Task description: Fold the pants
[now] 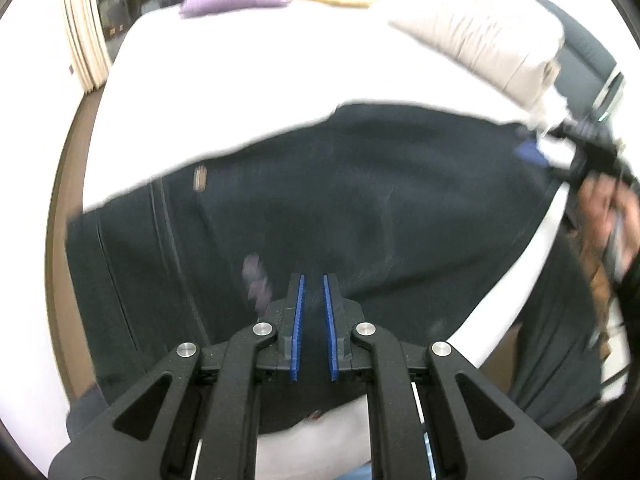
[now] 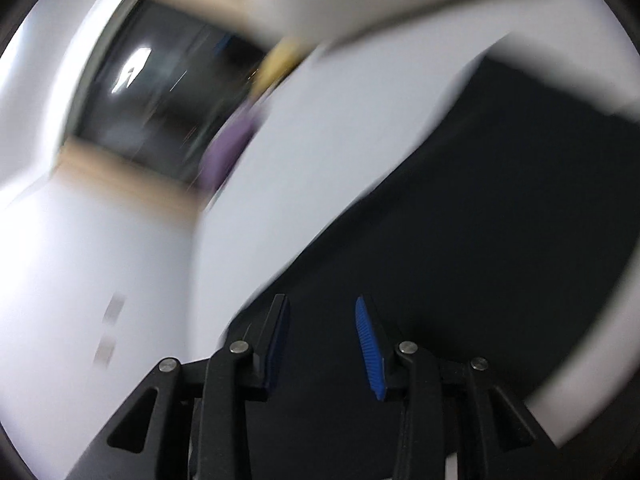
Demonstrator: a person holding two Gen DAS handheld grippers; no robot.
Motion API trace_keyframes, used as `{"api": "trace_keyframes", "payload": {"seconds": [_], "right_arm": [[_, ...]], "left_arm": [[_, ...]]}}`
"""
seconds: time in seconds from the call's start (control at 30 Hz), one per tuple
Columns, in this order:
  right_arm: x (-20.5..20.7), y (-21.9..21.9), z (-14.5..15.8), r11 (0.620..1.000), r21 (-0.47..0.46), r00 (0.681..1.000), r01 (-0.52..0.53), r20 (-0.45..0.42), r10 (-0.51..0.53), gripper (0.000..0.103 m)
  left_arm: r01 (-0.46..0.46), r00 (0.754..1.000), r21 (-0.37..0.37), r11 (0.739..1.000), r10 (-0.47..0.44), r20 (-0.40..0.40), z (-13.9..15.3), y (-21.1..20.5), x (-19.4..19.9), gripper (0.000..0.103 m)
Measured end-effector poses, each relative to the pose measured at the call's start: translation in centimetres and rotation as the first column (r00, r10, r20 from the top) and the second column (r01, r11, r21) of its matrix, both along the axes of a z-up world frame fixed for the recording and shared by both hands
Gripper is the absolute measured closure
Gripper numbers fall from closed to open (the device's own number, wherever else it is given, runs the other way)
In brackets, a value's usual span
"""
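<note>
The left gripper [image 1: 314, 280] is pinching the near edge of the dark pants [image 1: 320, 192], pads nearly together. The right gripper [image 2: 322, 308] is hanging spread over the cloth's right end. The pants are lying crosswise on the white bed [image 1: 240, 80].

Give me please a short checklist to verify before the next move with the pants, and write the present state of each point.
1. Left gripper holds the pants: cannot tell. The pads are nearly together with dark cloth between them, but the grip itself is not clear.
2. Right gripper is free: ok. The jaws stand apart over the pants and nothing is between them.
3. Pants lie flat on the white table: not ok. One part hangs over the table's near edge.
4. Fold area is free: ok. The purple item and beige cloth lie apart from the pants.
5. Right view is sharp: not ok. It is blurred.
</note>
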State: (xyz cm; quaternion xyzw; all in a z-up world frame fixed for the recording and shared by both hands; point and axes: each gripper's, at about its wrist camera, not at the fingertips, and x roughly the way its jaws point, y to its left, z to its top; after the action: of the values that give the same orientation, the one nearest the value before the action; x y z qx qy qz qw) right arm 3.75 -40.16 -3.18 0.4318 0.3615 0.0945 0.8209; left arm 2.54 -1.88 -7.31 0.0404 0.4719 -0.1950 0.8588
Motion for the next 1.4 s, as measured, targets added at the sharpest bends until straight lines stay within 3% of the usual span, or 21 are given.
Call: {"api": "trace_keyframes", "payload": {"seconds": [0.07,0.17,0.2,0.27,0.3,0.37,0.43,0.5,0.57,0.63,0.73,0.83,0.9,0.97,1.03,1.07,1.13,1.23,1.3,1.37,1.4], "right_arm": [[1.9,7.5,-1.1,0.979,0.085,0.982,-0.188,-0.011,0.189,0.065],[3.4,13.7,-4.0,0.946,0.150,0.950,-0.287,-0.083,0.302,0.065],[4.8,14.4,-5.5,0.937,0.175,0.934,-0.304,-0.142,0.329,0.070],[4.5,14.7,-6.6,0.925,0.183,0.917,-0.333,-0.164,0.363,0.095],[4.2,14.0,-6.6,0.928,0.173,0.916,-0.331,-0.176,0.360,0.098],[3.9,11.1,-6.5,0.945,0.188,0.934,-0.268,-0.188,0.303,0.103],[3.6,6.4,-5.8,0.971,0.176,0.964,-0.160,-0.185,0.192,0.103],[4.7,2.2,-4.2,0.993,0.114,0.979,-0.015,-0.199,0.037,0.103],[5.8,0.5,-0.9,0.999,-0.013,0.981,0.050,-0.189,-0.052,0.089],[7.8,2.1,2.0,1.000,-0.014,0.992,-0.005,-0.128,0.003,0.087],[12.8,8.3,3.8,0.976,0.050,0.973,-0.214,-0.079,0.217,0.065],[16.9,16.2,2.4,0.928,0.124,0.927,-0.350,-0.099,0.363,0.065],[20.8,19.9,-0.2,0.896,0.184,0.887,-0.405,-0.158,0.434,0.066],[24.3,20.3,-1.9,0.902,0.173,0.885,-0.395,-0.190,0.424,0.103],[26.3,18.0,-3.0,0.891,0.251,0.885,-0.378,-0.183,0.428,0.103],[26.9,17.2,-3.2,0.883,0.301,0.894,-0.360,-0.158,0.419,0.103],[26.8,15.7,-1.6,0.936,0.210,0.947,-0.283,-0.096,0.308,0.103],[26.4,11.3,-1.0,0.969,0.232,0.989,-0.086,-0.095,0.111,0.103],[25.4,9.6,1.1,0.986,0.165,0.994,-0.024,-0.104,0.042,0.091],[24.3,9.8,3.5,0.985,0.154,0.996,-0.079,-0.040,0.086,0.060],[22.6,10.7,4.4,0.973,0.181,0.990,-0.141,-0.003,0.144,0.051]], "left_arm": [[0.021,0.999,-0.050,0.999,-0.018,0.048,1.9,-1.1,1.0,0.094],[0.062,0.997,-0.066,0.996,-0.060,0.040,1.0,-3.0,2.3,0.094],[0.068,0.998,-0.050,0.996,-0.067,0.007,-0.1,-3.5,2.6,0.094],[0.065,0.994,-0.003,0.998,-0.065,-0.087,-3.6,-3.4,2.5,0.094],[0.062,0.991,0.015,0.998,-0.060,-0.115,-5.0,-3.0,2.0,0.094],[0.051,0.993,-0.036,0.998,-0.054,-0.105,-6.1,-0.8,0.1,0.094],[0.035,0.991,-0.103,0.994,-0.047,-0.123,-6.0,1.3,-1.1,0.094],[-0.016,0.993,-0.112,0.994,0.002,-0.122,-5.4,3.5,-1.9,0.094],[-0.056,0.993,-0.106,0.993,0.045,-0.109,-4.2,4.4,-1.9,0.094],[-0.064,0.996,-0.137,0.988,0.056,-0.064,-2.4,4.8,-1.1,0.094],[-0.060,0.998,-0.185,0.981,0.063,0.008,-0.2,3.5,2.0,0.094],[-0.057,0.998,-0.187,0.981,0.062,0.019,-0.6,2.3,5.1,0.094],[-0.096,0.995,-0.141,0.985,0.092,-0.031,-2.8,2.7,7.3,0.094],[-0.124,0.991,-0.134,0.983,0.115,-0.074,-5.1,3.9,7.9,0.094],[-0.145,0.988,-0.216,0.966,0.130,-0.084,-5.7,5.8,7.3,0.094],[-0.147,0.988,-0.217,0.965,0.132,-0.078,-5.6,6.3,6.9,0.094],[-0.145,0.989,-0.215,0.966,0.133,-0.069,-5.6,6.6,6.4,0.094],[-0.165,0.986,-0.214,0.963,0.153,-0.071,-5.0,7.2,5.9,0.094],[-0.182,0.983,-0.191,0.965,0.174,-0.058,-4.1,6.8,6.2,0.094],[-0.164,0.986,-0.206,0.965,0.162,-0.027,-2.9,5.7,6.2,0.094],[-0.152,0.988,-0.204,0.967,0.152,-0.020,-2.5,5.3,6.1,0.094]]}}
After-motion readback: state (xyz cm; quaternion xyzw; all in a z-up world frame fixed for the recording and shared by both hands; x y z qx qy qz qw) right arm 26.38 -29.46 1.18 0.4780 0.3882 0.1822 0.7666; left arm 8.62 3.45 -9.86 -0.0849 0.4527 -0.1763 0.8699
